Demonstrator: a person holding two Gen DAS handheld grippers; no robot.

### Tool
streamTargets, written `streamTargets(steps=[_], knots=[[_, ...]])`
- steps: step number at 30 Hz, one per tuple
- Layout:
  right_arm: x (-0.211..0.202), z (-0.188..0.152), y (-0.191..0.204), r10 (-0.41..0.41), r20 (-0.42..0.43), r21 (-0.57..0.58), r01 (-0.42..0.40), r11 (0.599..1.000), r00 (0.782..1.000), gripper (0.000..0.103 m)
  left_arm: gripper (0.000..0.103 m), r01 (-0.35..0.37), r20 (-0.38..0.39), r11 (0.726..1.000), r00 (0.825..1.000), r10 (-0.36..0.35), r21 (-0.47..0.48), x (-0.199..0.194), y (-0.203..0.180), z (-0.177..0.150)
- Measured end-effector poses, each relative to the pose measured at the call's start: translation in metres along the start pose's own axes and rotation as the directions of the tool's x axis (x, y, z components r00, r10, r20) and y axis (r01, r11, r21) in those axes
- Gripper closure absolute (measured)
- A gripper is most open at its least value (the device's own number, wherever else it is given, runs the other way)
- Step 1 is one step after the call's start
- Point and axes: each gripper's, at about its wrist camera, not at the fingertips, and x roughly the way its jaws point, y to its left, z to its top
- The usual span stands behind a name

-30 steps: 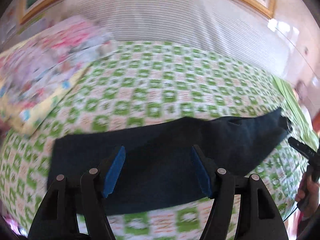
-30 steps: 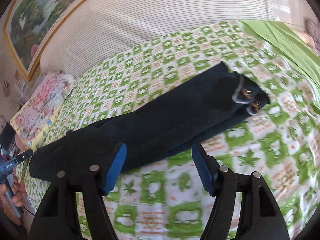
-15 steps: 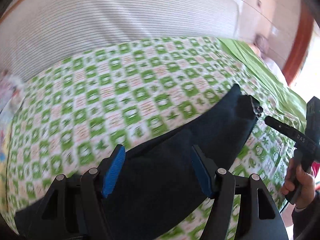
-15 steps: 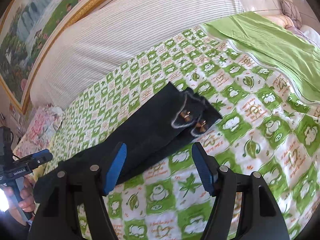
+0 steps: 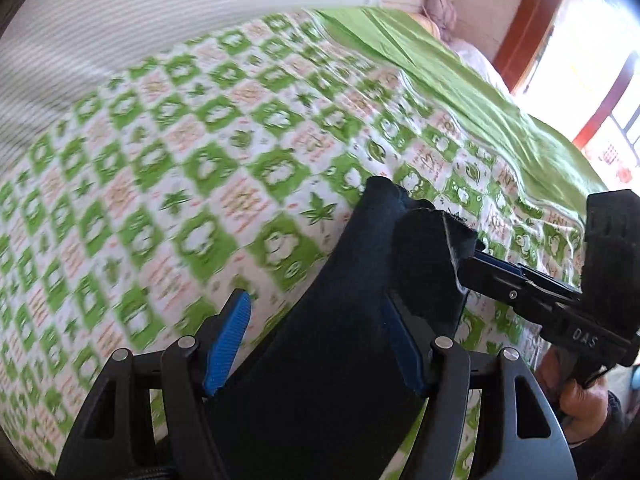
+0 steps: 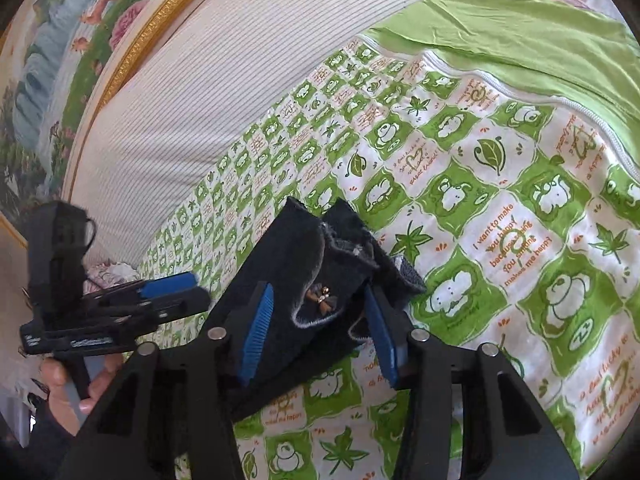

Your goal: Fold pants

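Observation:
Dark navy pants (image 5: pixel 340 312) lie lengthwise on a green and white checked bedspread (image 5: pixel 168 168). In the left wrist view my left gripper (image 5: pixel 316 336) is open, its blue pads either side of the cloth, near the pants' hem end. The right gripper (image 5: pixel 480 266) reaches in from the right and touches the hem corner. In the right wrist view my right gripper (image 6: pixel 320 328) is open around the frayed hem (image 6: pixel 340 276) with a small gold bow. The left gripper (image 6: pixel 160 292) shows at left, beside the pants.
A striped white headboard cushion (image 6: pixel 208 92) runs along the far side. A plain green sheet (image 6: pixel 520 28) covers the bed's right part. A gold-framed painting (image 6: pixel 60 60) hangs behind. A window with a red frame (image 5: pixel 540 28) is at far right.
Both grippers have moved along the pants to the hem end and come close together. The hem now sits between the right gripper's open fingers.

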Motion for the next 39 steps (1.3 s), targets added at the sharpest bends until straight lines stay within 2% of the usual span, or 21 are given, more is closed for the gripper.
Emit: streamTargets(steps=[1, 2, 3, 6, 10, 13, 16, 18, 20, 23, 25, 27, 31, 33, 34, 39], knots=[[0.000, 0.000, -0.001, 0.006, 0.001, 0.000, -0.006, 1.000, 1.000, 0.076, 0.039, -0.005, -0.015, 1.000, 1.000, 0.005, 0.012, 0.009, -0.004, 0.004], [0.000, 0.000, -0.001, 0.009, 0.000, -0.002, -0.009, 1.000, 1.000, 0.094, 0.062, -0.003, -0.031, 1.000, 0.999, 0.004, 0.027, 0.018, -0.007, 0.008], [0.000, 0.000, -0.001, 0.012, -0.001, -0.007, -0.012, 1.000, 1.000, 0.094, 0.091, 0.011, -0.052, 0.999, 0.999, -0.009, 0.041, 0.027, -0.012, 0.012], [-0.009, 0.001, 0.001, 0.023, 0.036, -0.029, -0.022, 0.999, 0.999, 0.095, 0.096, 0.027, -0.037, 0.997, 0.999, -0.024, 0.068, 0.033, -0.024, 0.025], [-0.025, 0.001, 0.001, 0.001, 0.076, -0.053, 0.003, 0.999, 0.997, 0.095, 0.096, 0.039, -0.014, 0.990, 0.999, -0.038, 0.139, 0.031, -0.042, 0.041], [-0.028, 0.001, -0.008, -0.022, 0.072, -0.038, 0.025, 0.999, 0.997, 0.095, 0.095, 0.005, -0.048, 0.985, 0.999, 0.004, 0.174, 0.045, -0.050, 0.050], [-0.018, -0.001, -0.019, -0.019, 0.014, 0.008, 0.019, 1.000, 1.000, 0.094, 0.088, -0.011, -0.052, 0.984, 0.998, 0.020, 0.176, 0.049, -0.049, 0.051], [-0.017, -0.001, -0.020, -0.039, 0.005, 0.012, 0.039, 0.999, 0.999, 0.091, 0.076, -0.016, -0.053, 0.983, 0.998, 0.026, 0.182, 0.048, -0.048, 0.050], [-0.019, -0.001, -0.019, -0.064, 0.014, 0.012, 0.064, 0.998, 0.998, 0.078, 0.072, -0.024, -0.058, 0.982, 0.998, 0.035, 0.186, 0.047, -0.043, 0.048], [-0.023, -0.003, -0.019, -0.085, 0.025, 0.018, 0.085, 0.996, 0.996, 0.065, 0.072, 0.009, -0.086, 0.983, 0.996, 0.007, 0.185, 0.054, -0.042, 0.051], [-0.021, -0.004, -0.021, -0.095, 0.016, 0.036, 0.094, 0.995, 0.995, 0.065, 0.073, 0.029, -0.093, 0.984, 0.996, -0.013, 0.178, 0.060, -0.041, 0.052], [-0.018, -0.006, -0.029, -0.060, -0.005, 0.060, 0.060, 0.996, 0.998, 0.065, 0.079, 0.066, -0.100, 0.986, 0.994, -0.050, 0.156, 0.066, -0.040, 0.057], [-0.012, -0.006, -0.037, -0.001, -0.029, 0.077, 0.004, 0.997, 1.000, 0.065, 0.085, 0.105, -0.100, 0.983, 0.991, -0.090, 0.153, 0.069, -0.040, 0.057], [-0.010, -0.005, -0.038, 0.008, -0.035, 0.076, -0.006, 0.997, 0.999, 0.075, 0.094, 0.125, -0.084, 0.981, 0.990, -0.114, 0.145, 0.064, -0.038, 0.055], [-0.010, -0.005, -0.038, 0.018, -0.035, 0.073, -0.016, 0.997, 0.999, 0.087, 0.094, 0.131, -0.075, 0.981, 0.990, -0.121, 0.143, 0.062, -0.040, 0.054], [-0.025, -0.008, -0.023, 0.083, 0.008, 0.039, -0.083, 0.996, 0.997, 0.088, 0.095, 0.184, -0.007, 0.979, 0.983, -0.184, 0.085, 0.033, -0.029, 0.045]])
